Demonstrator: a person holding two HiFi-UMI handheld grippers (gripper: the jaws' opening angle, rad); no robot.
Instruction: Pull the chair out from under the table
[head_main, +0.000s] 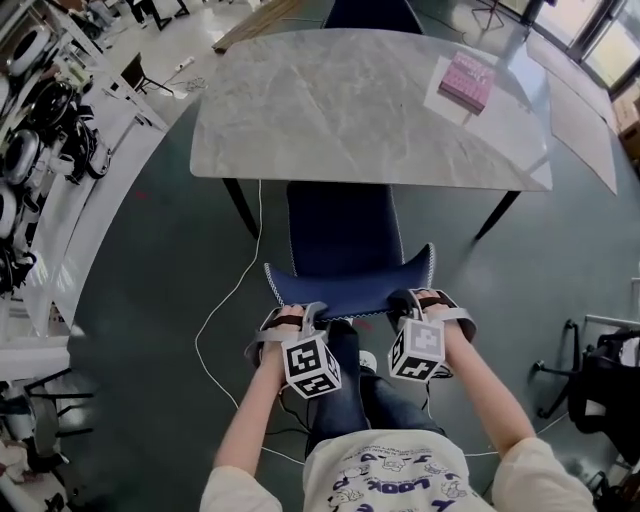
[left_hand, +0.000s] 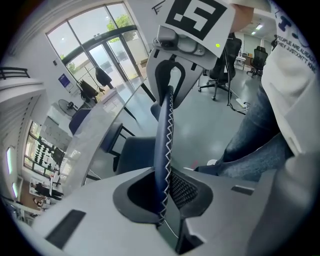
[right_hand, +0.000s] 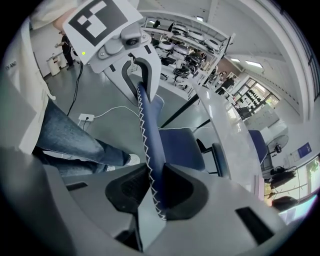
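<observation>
closest in is the person's pale printed shirt (head_main: 385, 480), with dark jeans (head_main: 345, 395) just past it and both bare forearms (head_main: 250, 420) reaching forward and down. the left hand-held gripper (head_main: 297, 318) is clamped on the top edge of the blue chair (head_main: 345, 240), near the left corner of its backrest (head_main: 350, 290). in that gripper's own view the stitched navy edge runs straight between the jaws, with the pads pressing it from both sides. the right hand-held gripper (head_main: 418, 302) has the same hold near the right corner, its jaws pinched on the white zigzag seam. each carries a marker cube (head_main: 312, 366) facing up toward the head.

the chair stands with its backrest toward the person and its seat pointing at the grey marble-look surface (head_main: 330, 110). most of the seat shows in the open on this side of the surface's near edge, and only the front of it is tucked beneath. black legs (head_main: 241, 207) of the surface splay out on either side of the seat.

near the surface's far right corner lies a flat pink item (head_main: 466, 80), book or box, i can't tell, on a white sheet (head_main: 440, 105). a white cable (head_main: 228, 300) trails over the dark floor (head_main: 150, 300) left of the chair. a second blue chair (head_main: 372, 12) sits at the far side. a black office chair (head_main: 600, 390) stands well off to the right.
</observation>
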